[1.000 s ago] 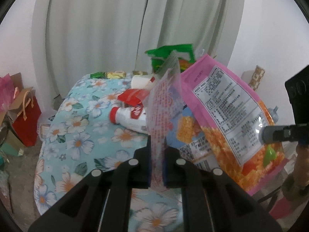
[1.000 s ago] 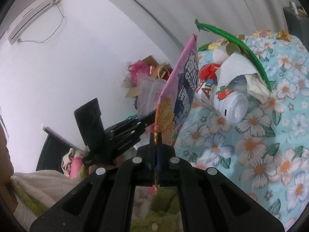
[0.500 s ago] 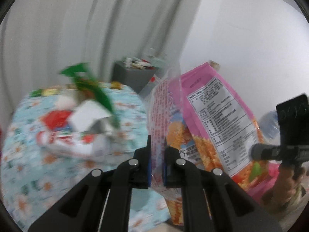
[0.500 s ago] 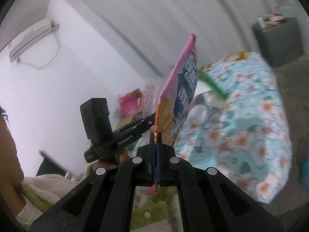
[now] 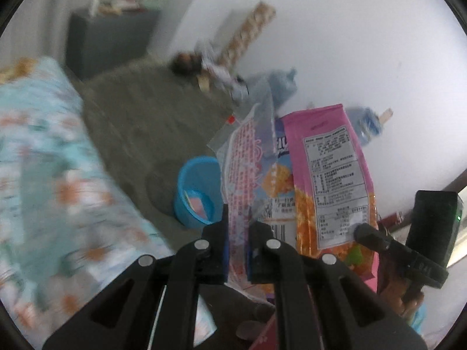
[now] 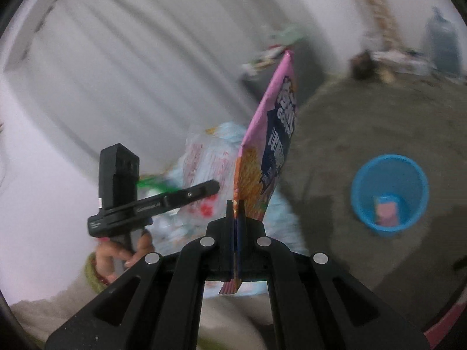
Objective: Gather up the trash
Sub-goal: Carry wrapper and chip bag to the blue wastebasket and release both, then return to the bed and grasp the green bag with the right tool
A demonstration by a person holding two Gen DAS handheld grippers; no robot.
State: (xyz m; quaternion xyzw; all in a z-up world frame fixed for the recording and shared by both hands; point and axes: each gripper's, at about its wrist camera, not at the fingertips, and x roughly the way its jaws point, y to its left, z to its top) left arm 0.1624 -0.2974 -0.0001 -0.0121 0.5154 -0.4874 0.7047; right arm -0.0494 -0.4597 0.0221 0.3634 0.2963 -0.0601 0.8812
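While both views are smeared with blur, I can read the main things. At the far left of my left wrist view lies the bed [image 5: 49, 175] with its flowered blue cover, its edge running down toward the tongs. Beside it is grey floor [image 5: 140, 122], and on that floor stands a blue bin [image 5: 186, 201], upright, with a pink scrap in its bottom. My left tongs [image 5: 237, 242] point steeply down toward the floor, and their jaws stand narrow, pinched on a clear wrapper [image 5: 242, 163] with red print that rises straight up between them. Just right of it the pink snack bag [image 5: 332, 180] stands with its label side toward me, overlapping the wrapper's edge. At the lower right edge the other tool's black body shows, with the hand under it.

From my right wrist view, the left tool sits at the left, gripped by a hand [image 6: 122, 253] with a green cuff at the wrist, its arms reaching toward the clear wrapper. My right tongs [image 6: 235, 233] are tilted downward and clamped fully together on the bottom edge of the pink snack bag, which stands edge-on and leans up and to the right. Farther right, well apart from the bag, the blue bin rests on the floor, mouth open toward me.
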